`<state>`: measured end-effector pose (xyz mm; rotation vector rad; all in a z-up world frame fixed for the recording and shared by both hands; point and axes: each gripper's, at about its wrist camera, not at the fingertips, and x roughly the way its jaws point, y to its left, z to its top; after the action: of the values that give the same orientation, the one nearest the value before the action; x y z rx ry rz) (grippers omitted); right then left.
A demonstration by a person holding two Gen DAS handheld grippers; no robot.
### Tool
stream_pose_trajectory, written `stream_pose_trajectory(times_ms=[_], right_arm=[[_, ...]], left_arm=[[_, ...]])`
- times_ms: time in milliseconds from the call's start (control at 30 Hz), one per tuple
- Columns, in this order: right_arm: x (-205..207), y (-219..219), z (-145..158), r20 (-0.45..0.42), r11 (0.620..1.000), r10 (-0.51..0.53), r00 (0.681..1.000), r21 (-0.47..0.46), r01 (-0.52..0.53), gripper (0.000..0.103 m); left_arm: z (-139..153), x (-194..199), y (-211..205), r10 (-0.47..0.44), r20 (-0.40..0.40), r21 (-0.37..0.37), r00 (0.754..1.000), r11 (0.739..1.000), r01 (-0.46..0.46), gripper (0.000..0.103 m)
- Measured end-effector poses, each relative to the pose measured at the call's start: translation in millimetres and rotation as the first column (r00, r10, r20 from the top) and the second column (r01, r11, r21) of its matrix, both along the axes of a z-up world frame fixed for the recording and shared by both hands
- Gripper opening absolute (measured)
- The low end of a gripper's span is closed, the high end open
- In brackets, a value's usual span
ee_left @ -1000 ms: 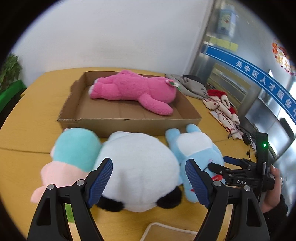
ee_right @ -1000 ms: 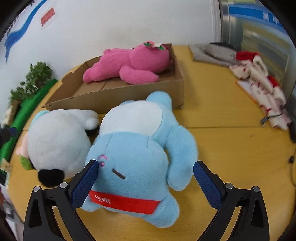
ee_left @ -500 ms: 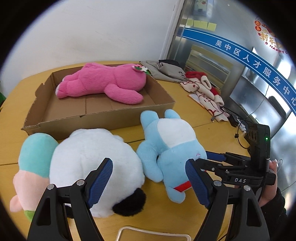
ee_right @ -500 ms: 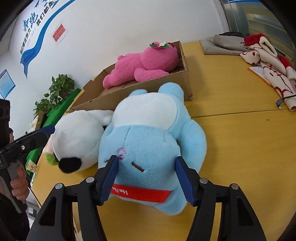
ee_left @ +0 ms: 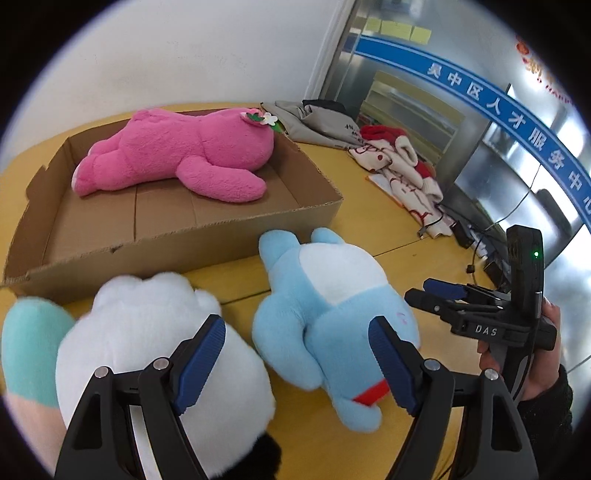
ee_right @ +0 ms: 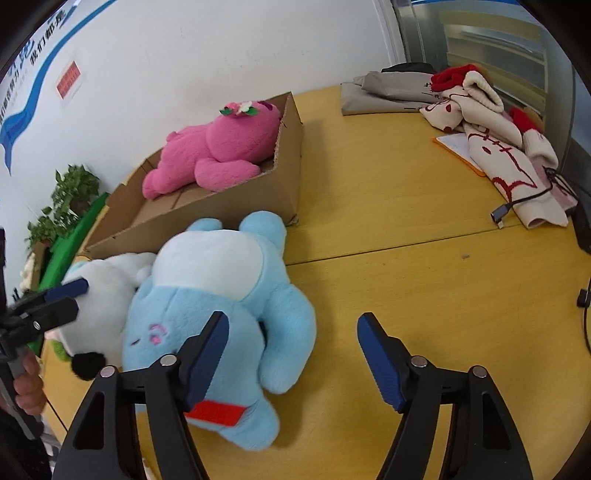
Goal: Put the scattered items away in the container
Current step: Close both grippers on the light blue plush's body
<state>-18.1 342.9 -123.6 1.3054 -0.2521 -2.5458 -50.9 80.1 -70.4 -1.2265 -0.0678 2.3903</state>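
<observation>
We are in an office or public service centre, not a home. We see a glass partition with a blue banner (ee_left: pixel 506 107) carrying white Chinese characters, yellow sticky notes (ee_left: pixel 397 29) above it, a blue slogan stripe (ee_right: pixel 33 74) on the white wall, potted plants (ee_right: pixel 62 206), and a large yellow wooden table (ee_right: pixel 424 258).

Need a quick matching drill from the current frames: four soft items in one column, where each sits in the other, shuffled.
Things:
1. pink plush bear
2. light blue plush
3. white plush with black ears
4. red and cream garment

Places:
A. on the table, far right, beside a grey bag
B. inside the cardboard box
C. on the table, right of the white toy
D. on the table, left of the blue toy

Pairs: 1-B, 2-C, 3-D, 4-A
</observation>
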Motion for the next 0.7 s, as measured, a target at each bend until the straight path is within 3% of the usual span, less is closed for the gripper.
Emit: stream_pose_trajectory(times_ms=[100, 167, 300, 400, 433, 700], right_arm=[[-13, -3, -15, 0.048, 0.999, 0.029, 0.998, 0.020, -0.030, 0.064], [-18, -6, -25, 0.074, 0.997, 0.042, 0.996, 0.056, -0.046, 0.057], [-25, -5, -39, 0.111, 0.997, 0.078, 0.991, 0.016, -0.080, 0.055], [-27, -6, -41, 0.105, 0.995, 0.104, 0.989, -0.005, -0.104, 0.045], [-27, -7, -42, 0.104, 0.993, 0.117, 0.988, -0.020, -0.115, 0.035], [-21, 5, -44, 0.069, 0.993, 0.111, 0.991, -0.054, -0.108, 0.029]], left_arm=[[-11, -20, 13, -0.045, 0.049, -0.090, 0.998, 0.995, 0.049, 0.075], [-23, -30, 20, -0.085, 0.086, -0.140, 0.993, 0.985, 0.097, 0.067], [-38, -32, 35, -0.157, 0.102, -0.243, 0.982, 0.954, 0.177, 0.050], [-42, -36, 36, -0.166, 0.127, -0.217, 0.978, 0.957, 0.191, 0.038], [-41, -36, 37, -0.172, 0.126, -0.214, 0.977, 0.957, 0.196, 0.036], [-39, -36, 43, -0.236, 0.142, -0.182, 0.961, 0.949, 0.259, 0.036]])
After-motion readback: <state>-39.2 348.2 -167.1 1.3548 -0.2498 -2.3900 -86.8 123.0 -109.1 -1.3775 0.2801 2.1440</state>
